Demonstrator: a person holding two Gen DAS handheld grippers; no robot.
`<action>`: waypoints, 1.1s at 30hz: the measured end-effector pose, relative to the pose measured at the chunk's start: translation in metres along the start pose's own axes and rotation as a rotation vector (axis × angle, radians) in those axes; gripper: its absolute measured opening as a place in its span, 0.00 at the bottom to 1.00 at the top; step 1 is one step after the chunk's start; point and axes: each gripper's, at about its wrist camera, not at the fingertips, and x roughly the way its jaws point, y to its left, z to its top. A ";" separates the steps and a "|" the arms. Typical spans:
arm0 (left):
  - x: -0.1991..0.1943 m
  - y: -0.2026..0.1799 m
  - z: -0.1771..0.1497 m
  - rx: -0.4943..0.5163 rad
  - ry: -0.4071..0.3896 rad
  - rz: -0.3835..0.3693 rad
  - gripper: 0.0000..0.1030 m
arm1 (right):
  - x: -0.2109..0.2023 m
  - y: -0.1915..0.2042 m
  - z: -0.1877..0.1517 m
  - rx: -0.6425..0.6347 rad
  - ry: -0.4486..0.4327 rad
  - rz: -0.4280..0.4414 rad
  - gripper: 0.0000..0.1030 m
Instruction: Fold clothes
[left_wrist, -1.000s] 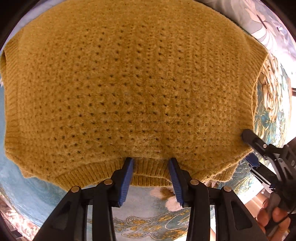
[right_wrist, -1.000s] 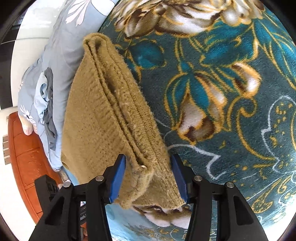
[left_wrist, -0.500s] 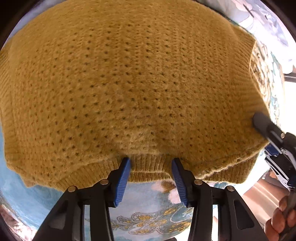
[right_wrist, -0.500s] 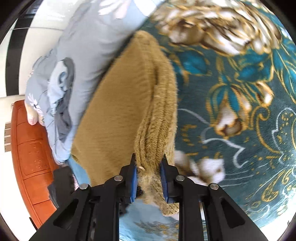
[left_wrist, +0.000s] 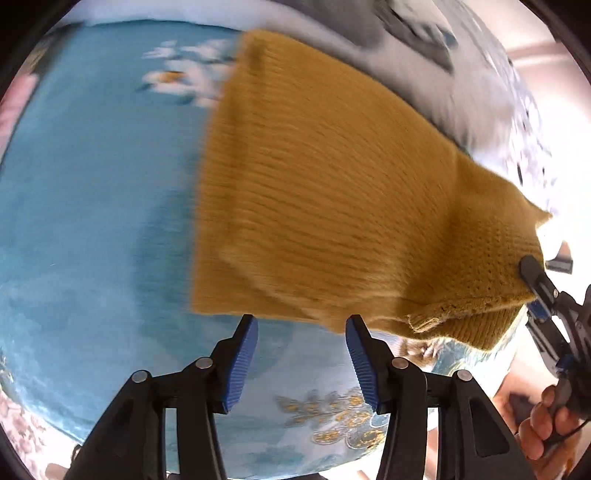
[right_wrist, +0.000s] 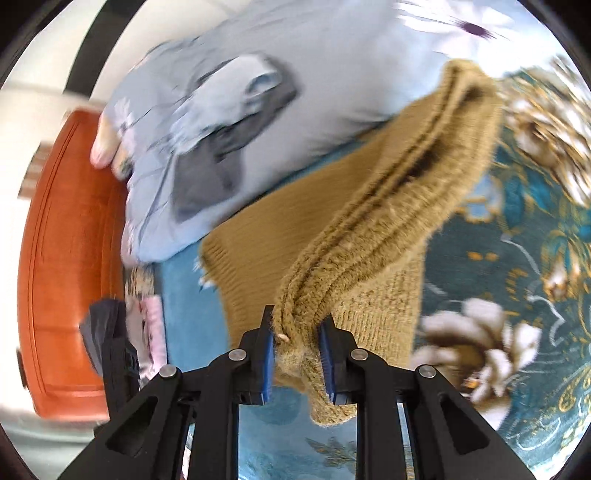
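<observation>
- Right gripper (right_wrist: 296, 354), wide a second ago, now clamps the folded mustard knit sweater (right_wrist: 388, 236) and lifts its stacked edge.
- Left gripper (left_wrist: 301, 354) stays spread, clear of the hem; the fold looks complete, transfer likely next.

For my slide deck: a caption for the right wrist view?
Right hand-held gripper clamps folded sweater over floral blanket.
</observation>
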 end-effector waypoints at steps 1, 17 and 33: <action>-0.005 0.006 0.006 -0.024 -0.009 -0.010 0.52 | 0.004 0.012 -0.002 -0.029 0.009 0.003 0.22; 0.025 0.107 0.015 -0.193 -0.026 -0.055 0.53 | 0.129 0.139 -0.053 -0.354 0.264 -0.093 0.22; 0.029 0.129 0.018 -0.215 0.003 -0.101 0.55 | 0.127 0.148 -0.058 -0.332 0.238 -0.107 0.36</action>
